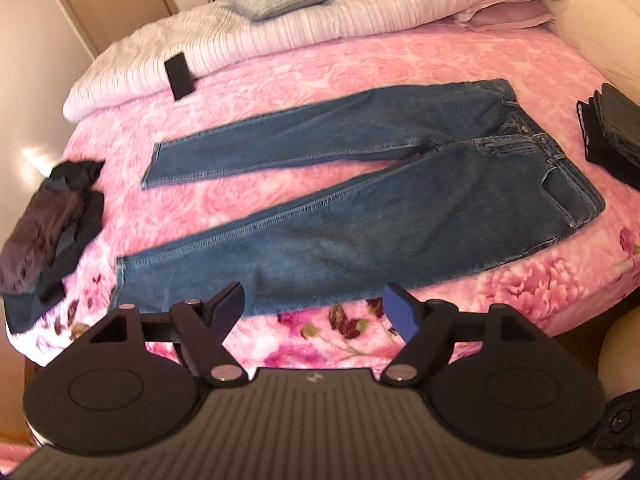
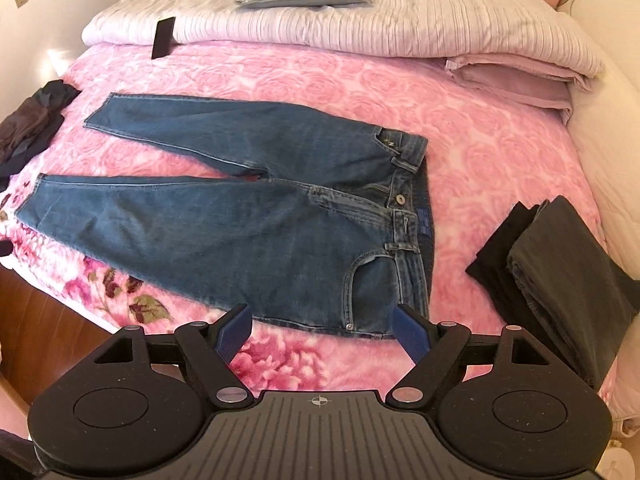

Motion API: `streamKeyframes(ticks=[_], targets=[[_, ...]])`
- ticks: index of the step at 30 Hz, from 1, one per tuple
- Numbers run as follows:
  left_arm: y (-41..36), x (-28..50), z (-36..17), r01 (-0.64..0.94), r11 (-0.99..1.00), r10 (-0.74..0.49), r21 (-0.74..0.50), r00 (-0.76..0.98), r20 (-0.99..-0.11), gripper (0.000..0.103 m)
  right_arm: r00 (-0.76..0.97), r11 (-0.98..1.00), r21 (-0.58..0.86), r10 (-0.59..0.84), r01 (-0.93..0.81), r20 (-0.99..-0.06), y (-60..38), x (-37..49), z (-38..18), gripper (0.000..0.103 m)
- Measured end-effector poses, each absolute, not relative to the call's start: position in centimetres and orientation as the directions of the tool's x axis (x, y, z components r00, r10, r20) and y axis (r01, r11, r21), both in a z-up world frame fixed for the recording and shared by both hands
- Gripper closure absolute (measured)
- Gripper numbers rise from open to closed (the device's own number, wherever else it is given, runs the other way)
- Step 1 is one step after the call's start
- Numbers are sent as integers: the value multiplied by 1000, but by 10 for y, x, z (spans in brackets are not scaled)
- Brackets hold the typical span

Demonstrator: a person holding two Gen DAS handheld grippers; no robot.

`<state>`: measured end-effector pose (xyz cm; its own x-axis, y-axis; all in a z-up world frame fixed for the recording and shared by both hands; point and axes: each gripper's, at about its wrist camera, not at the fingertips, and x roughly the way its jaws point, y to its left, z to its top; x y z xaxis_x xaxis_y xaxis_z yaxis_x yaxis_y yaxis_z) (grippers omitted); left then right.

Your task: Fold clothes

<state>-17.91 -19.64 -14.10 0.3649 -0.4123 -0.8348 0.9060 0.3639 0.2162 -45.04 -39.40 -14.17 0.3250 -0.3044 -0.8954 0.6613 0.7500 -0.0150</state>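
In the left wrist view, the jeans (image 1: 360, 200) are lying flat on the bed (image 1: 320, 60), long axis running left to right, waistband pointing right, legs splaying left; the left tool (image 1: 314, 306) is hovering with fingers apart. In the right wrist view, the right tool (image 2: 324, 326) is gaping, empty, near the waistband (image 2: 404, 200); folded dark clothes (image 2: 552, 264) are lying beside.

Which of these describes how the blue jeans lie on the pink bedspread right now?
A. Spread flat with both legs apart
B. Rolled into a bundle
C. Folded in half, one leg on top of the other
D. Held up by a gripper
A: the jeans lie flat on the bedspread with bedspread showing between the two legs, and both the left gripper and the right gripper are open and hold nothing.
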Motion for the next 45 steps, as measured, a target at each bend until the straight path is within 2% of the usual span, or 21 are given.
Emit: streamKeyframes(ticks=[23,45], targets=[[-180,-162,-149,899,349,-376,264,392,-839,29,309,725,-11,-308,689,-900,-380,-439,-145,22],[-161,-168,-148,880,378,-348,288,424,-836,29,282,698,-18,-313,716,-907,-384,-470,-149,22]])
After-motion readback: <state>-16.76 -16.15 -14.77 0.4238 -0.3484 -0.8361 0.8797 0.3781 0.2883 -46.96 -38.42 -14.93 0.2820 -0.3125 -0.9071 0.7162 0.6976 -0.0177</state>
